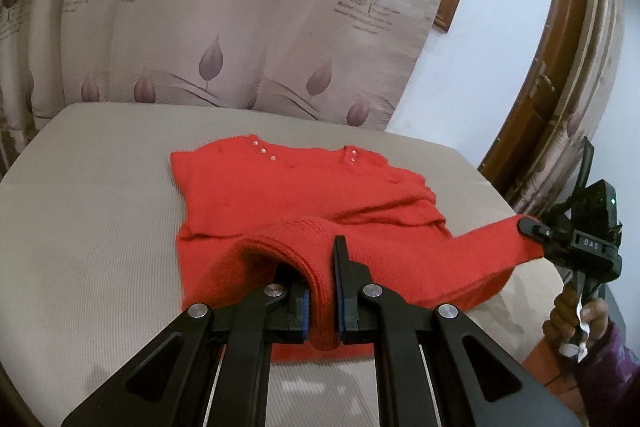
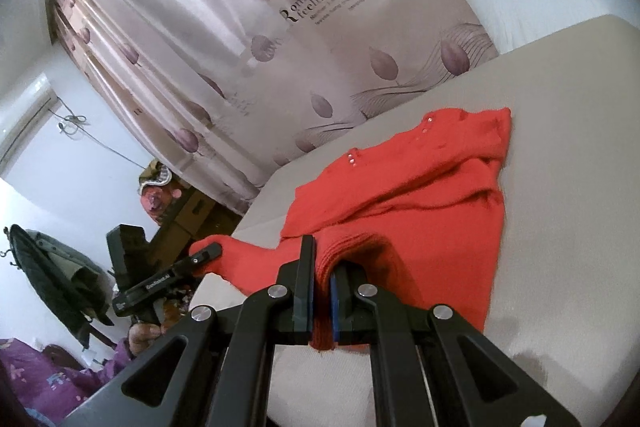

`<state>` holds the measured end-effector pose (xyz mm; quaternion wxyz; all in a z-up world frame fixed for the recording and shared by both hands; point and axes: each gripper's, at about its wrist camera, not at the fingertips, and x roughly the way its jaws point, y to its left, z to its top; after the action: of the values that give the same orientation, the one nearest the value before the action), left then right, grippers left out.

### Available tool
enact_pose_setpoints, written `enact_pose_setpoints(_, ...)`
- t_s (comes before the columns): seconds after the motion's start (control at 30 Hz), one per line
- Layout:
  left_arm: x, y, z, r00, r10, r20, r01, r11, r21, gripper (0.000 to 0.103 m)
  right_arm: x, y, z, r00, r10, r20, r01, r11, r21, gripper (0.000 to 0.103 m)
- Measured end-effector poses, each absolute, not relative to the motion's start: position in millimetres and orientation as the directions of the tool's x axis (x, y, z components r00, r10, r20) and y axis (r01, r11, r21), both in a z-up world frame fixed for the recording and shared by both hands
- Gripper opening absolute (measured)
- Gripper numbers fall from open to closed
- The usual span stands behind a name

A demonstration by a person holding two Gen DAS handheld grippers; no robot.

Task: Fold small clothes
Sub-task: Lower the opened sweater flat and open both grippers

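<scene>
Left gripper (image 1: 320, 291): clamped on the ribbed hem of the red sweater (image 1: 304, 203), blue pads pressing a bunched fold of knit between them. Right gripper (image 2: 322, 285): likewise clamped on ribbed hem fabric; seen from the left wrist view at (image 1: 534, 229), gripping the stretched corner of the garment past the right edge of the surface (image 1: 100, 211).

Probable reason for the two-point hold: hem kept taut and raised off the near edge, ready to carry toward the collar for a crosswise fold.

Sweater body: flat on the beige padded surface, roughly central, nearer the right edge. Long axis: from near edge to far edge. Collar with small pearl studs (image 1: 262, 150) pointing at the far edge, toward the leaf-print curtain (image 1: 240, 27). Hem pointing at the near edge. Sleeves apparently already tucked across the body; not fully discernible.
</scene>
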<state>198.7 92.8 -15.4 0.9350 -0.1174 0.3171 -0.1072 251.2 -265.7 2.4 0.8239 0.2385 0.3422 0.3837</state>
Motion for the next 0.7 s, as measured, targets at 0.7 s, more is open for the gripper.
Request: enact_pose_setpoints(0.7,269,95,-22,0.767,-0.235,-0.597,0.088,0.96,-0.266,0.009,323,-262,-3,0.508,0.752,-0.42,-0.428,0.644,0.634,0.007)
